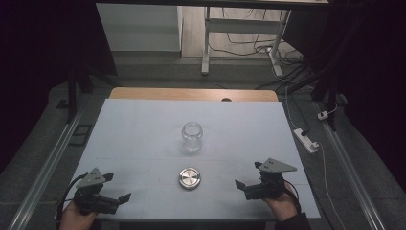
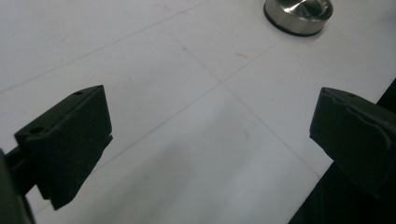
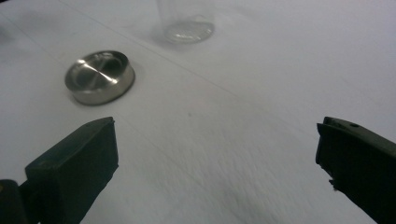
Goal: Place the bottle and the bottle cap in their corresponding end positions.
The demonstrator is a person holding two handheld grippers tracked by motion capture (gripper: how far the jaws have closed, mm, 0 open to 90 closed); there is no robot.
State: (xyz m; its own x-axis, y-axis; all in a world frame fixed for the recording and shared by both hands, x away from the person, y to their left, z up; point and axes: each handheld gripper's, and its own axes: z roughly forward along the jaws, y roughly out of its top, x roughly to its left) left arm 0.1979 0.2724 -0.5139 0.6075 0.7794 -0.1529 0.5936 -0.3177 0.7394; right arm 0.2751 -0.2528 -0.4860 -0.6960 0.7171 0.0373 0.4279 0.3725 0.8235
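Note:
A clear glass jar point(image 1: 192, 136) stands upright and lidless in the middle of the white table point(image 1: 143, 129). Its round metal lid point(image 1: 189, 178) lies flat a little nearer to me, apart from the jar. My left gripper point(image 1: 118, 187) hovers open near the table's front left corner, with the lid point(image 2: 299, 15) far ahead of its jaws. My right gripper point(image 1: 248, 175) stands open at the front right, pointing left toward the lid point(image 3: 100, 77); the jar's base point(image 3: 187, 29) lies beyond. Neither gripper holds anything.
A wooden strip point(image 1: 191, 94) runs along the table's far edge. On the floor to the right lie a white power strip point(image 1: 306, 140) and cables. A white desk frame point(image 1: 239, 28) stands beyond the table. Rails point(image 1: 43, 172) flank both sides.

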